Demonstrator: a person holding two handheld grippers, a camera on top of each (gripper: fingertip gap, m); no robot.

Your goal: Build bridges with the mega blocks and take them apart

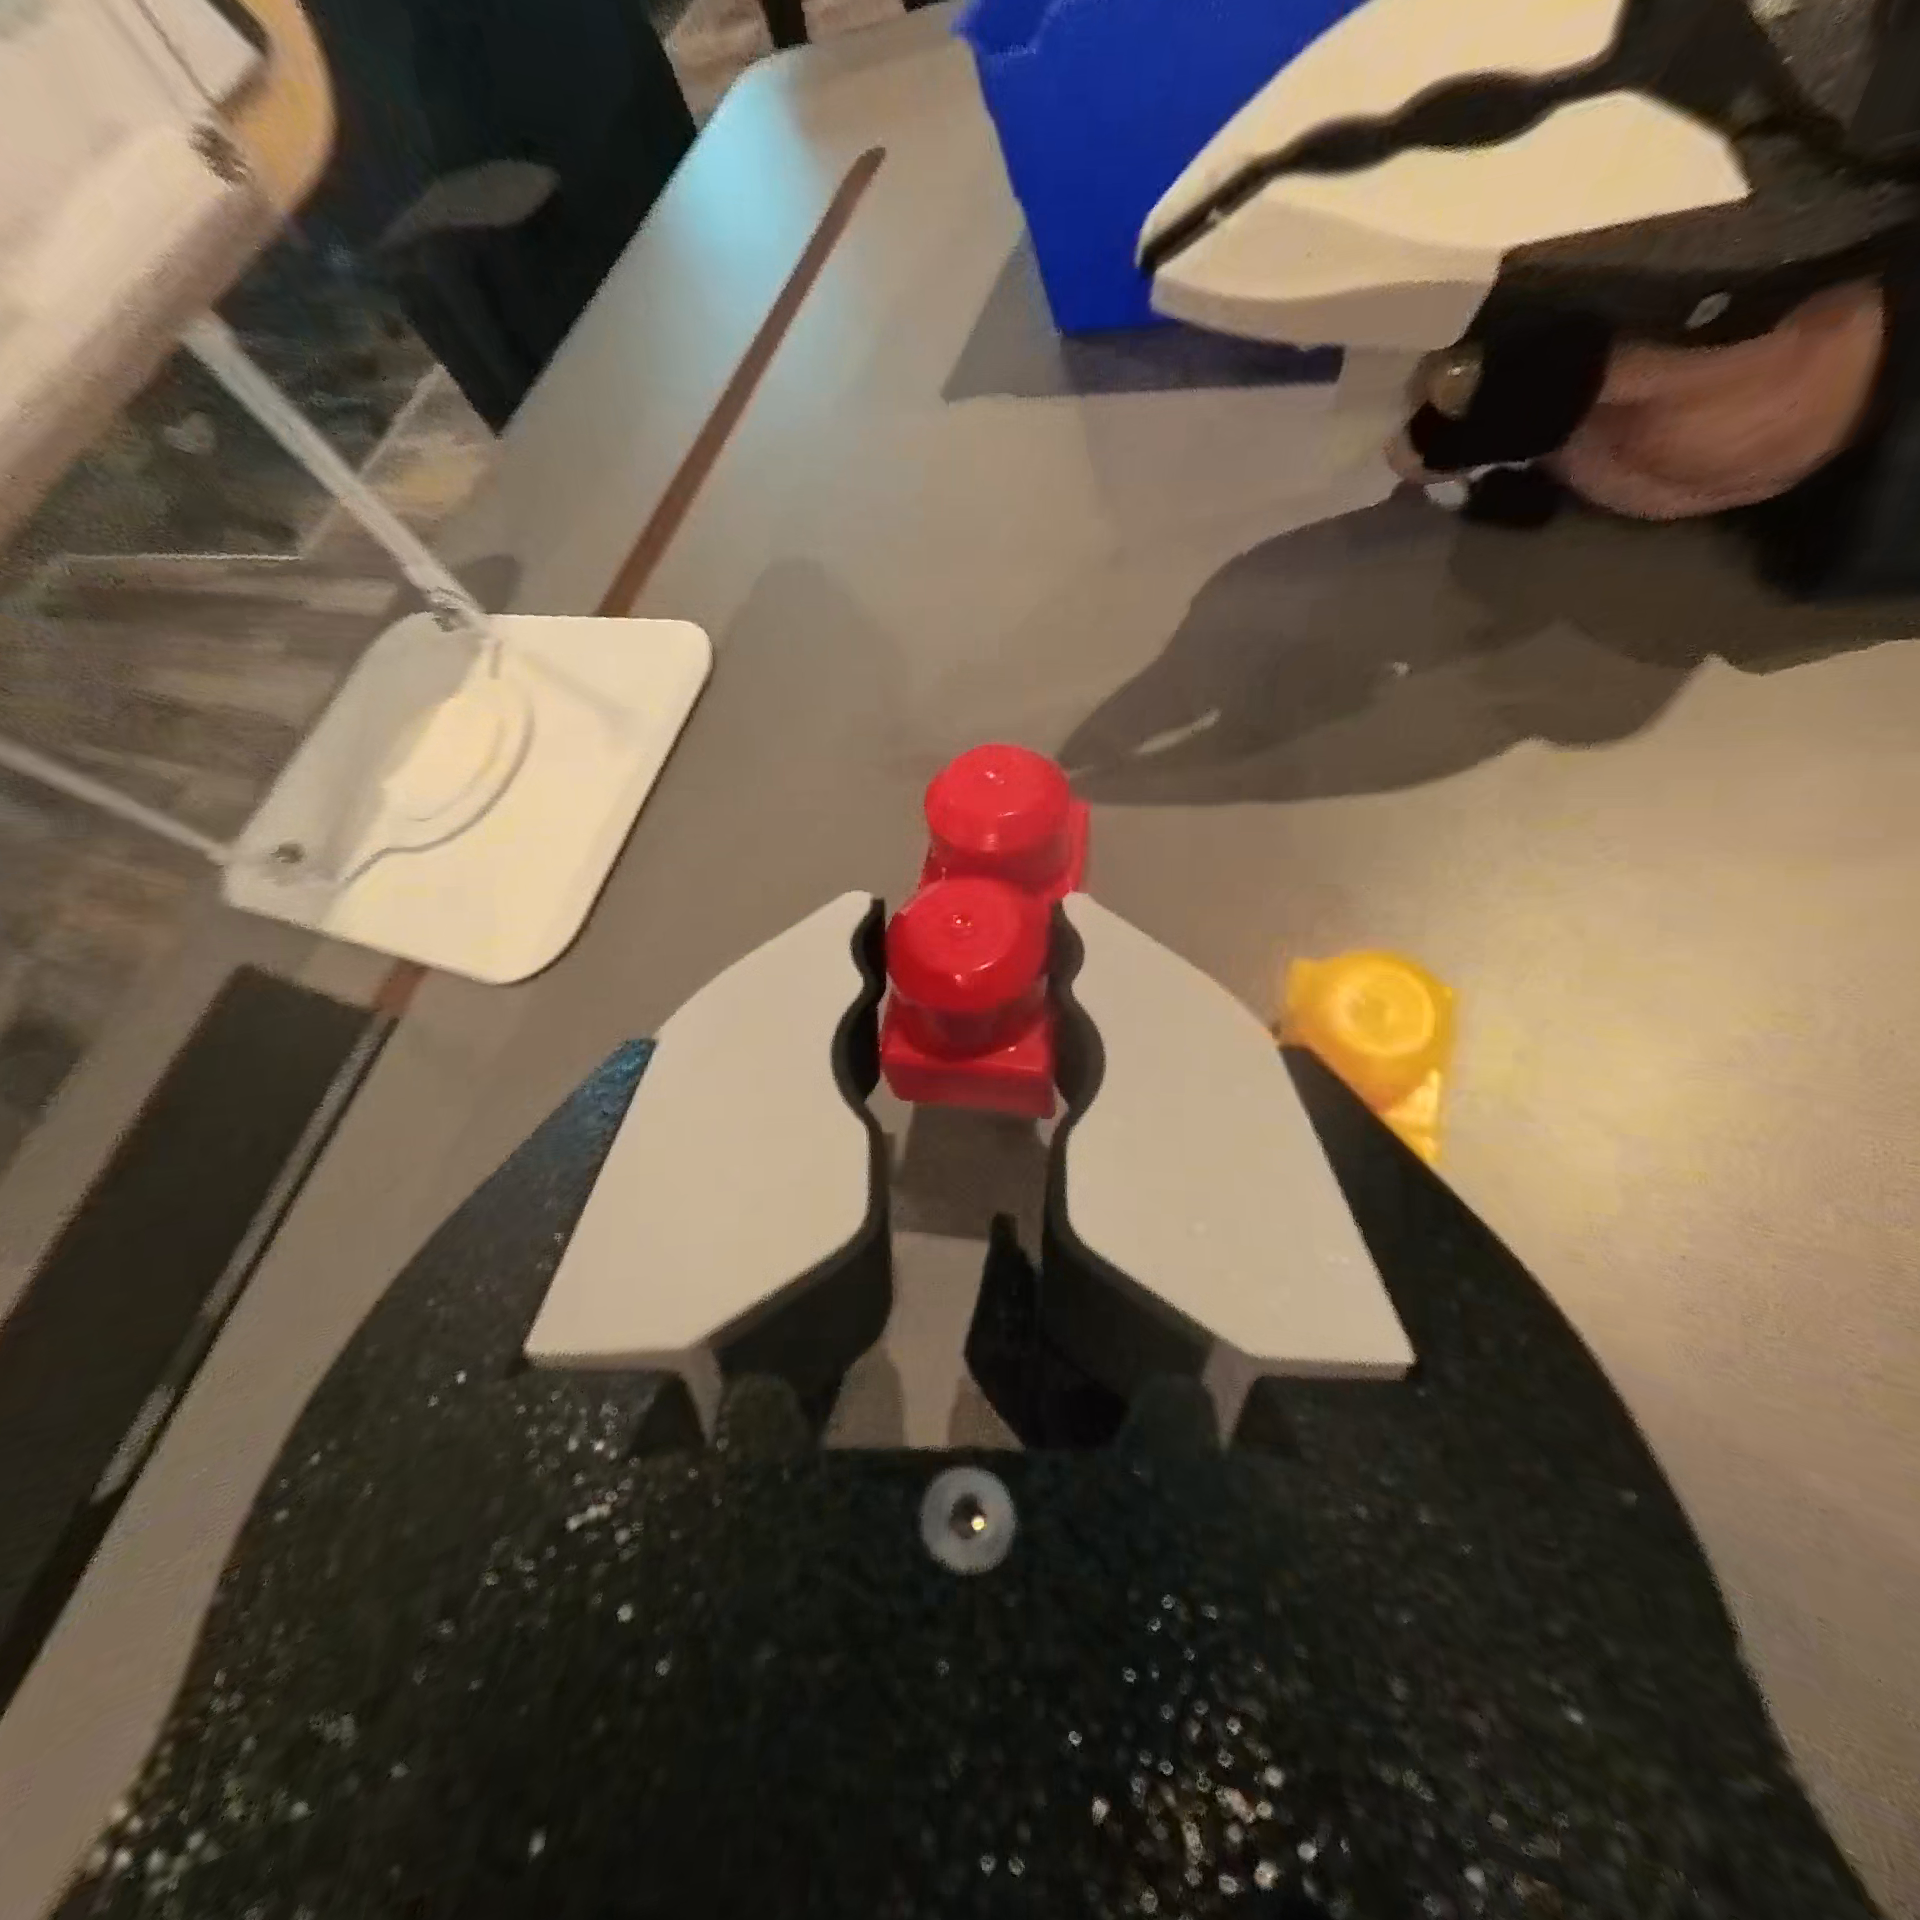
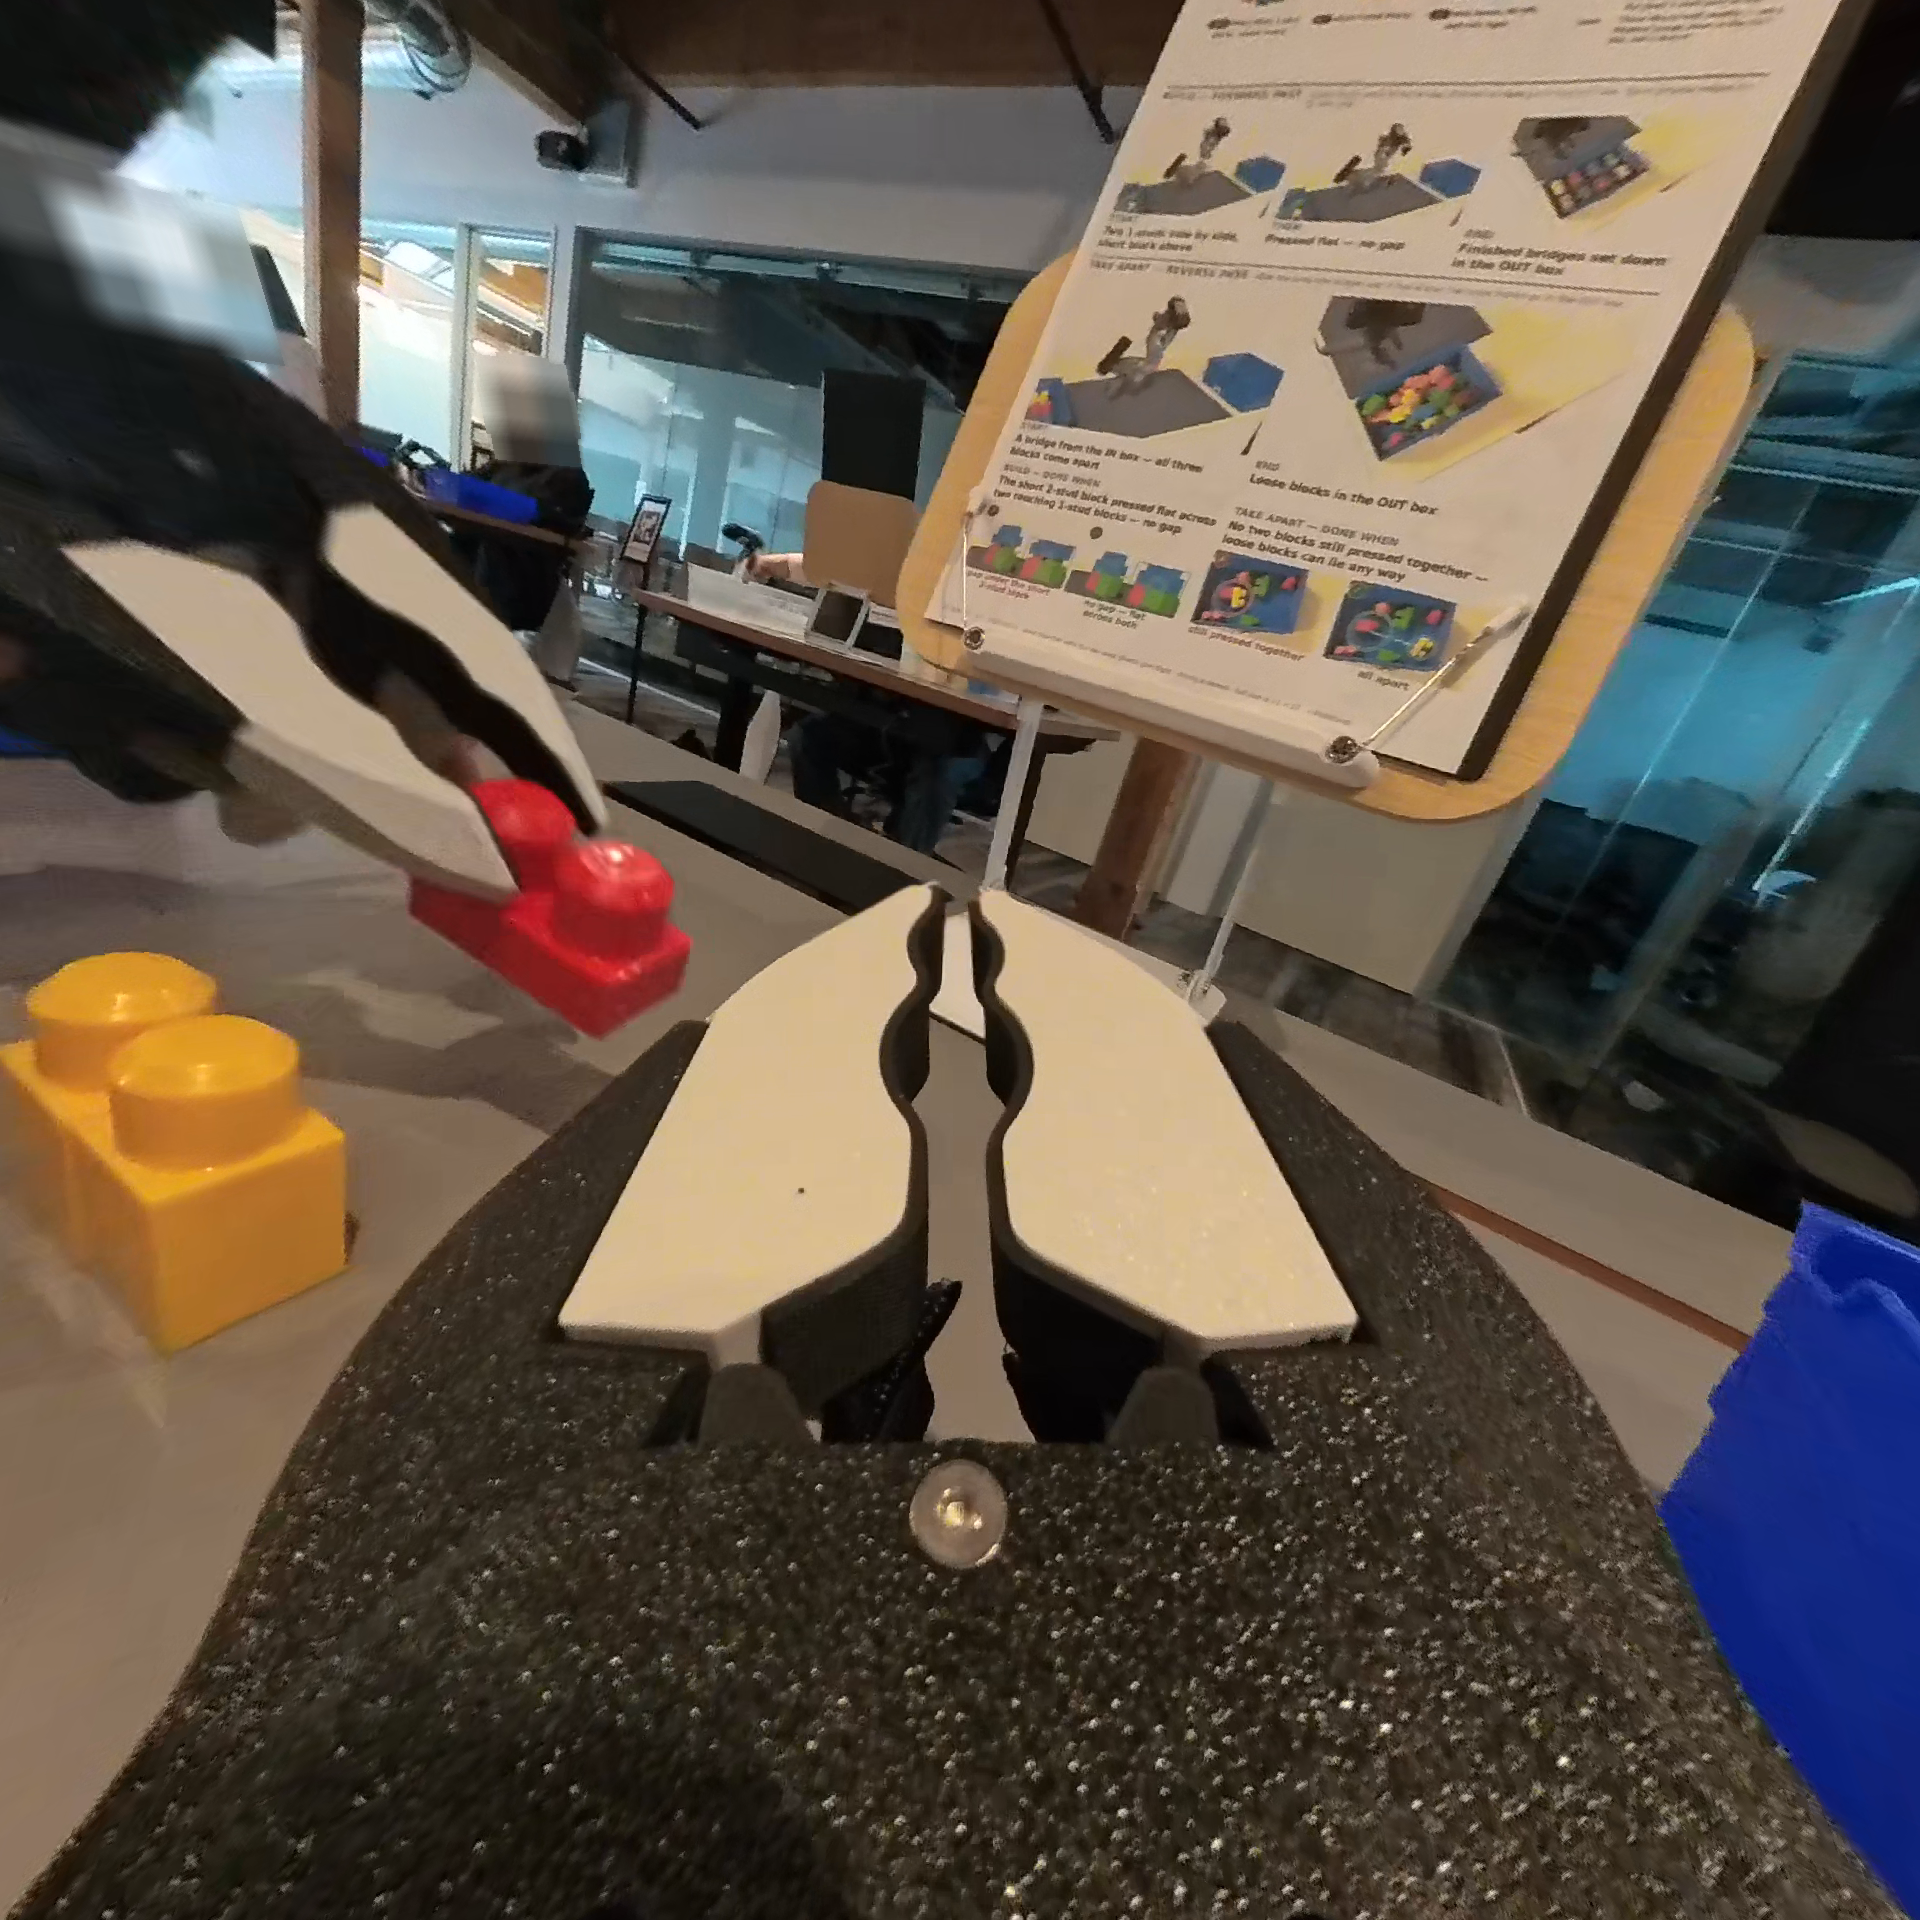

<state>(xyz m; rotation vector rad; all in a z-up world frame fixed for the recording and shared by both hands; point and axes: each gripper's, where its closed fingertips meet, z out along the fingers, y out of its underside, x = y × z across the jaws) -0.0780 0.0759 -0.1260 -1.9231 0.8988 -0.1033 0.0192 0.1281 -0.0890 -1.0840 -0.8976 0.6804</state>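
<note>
My left gripper (image 1: pixel 961 914) is shut on a red two-stud block (image 1: pixel 997 821), gripping its near end so the far stud sticks out past the fingertips. In the right wrist view the left gripper (image 2: pixel 545 847) holds the red block (image 2: pixel 592 935) tilted, a little above the grey table (image 2: pixel 125 1507). A yellow two-stud block (image 2: pixel 177 1143) stands on the table to the right of the left gripper and also shows in the left wrist view (image 1: pixel 1371 1013). My right gripper (image 2: pixel 958 899) is shut and empty, and appears raised at the upper right of the left wrist view (image 1: pixel 1148 249).
A blue bin (image 1: pixel 1070 156) stands at the back of the table, close to my right gripper's right side (image 2: pixel 1808 1507). An instruction board (image 2: pixel 1299 416) rests on a stand with a white base plate (image 1: pixel 468 790) at the table's left edge. A person's hand (image 1: pixel 1714 416) holds the right gripper. My hands' fingertips stand some 12 cm from each other.
</note>
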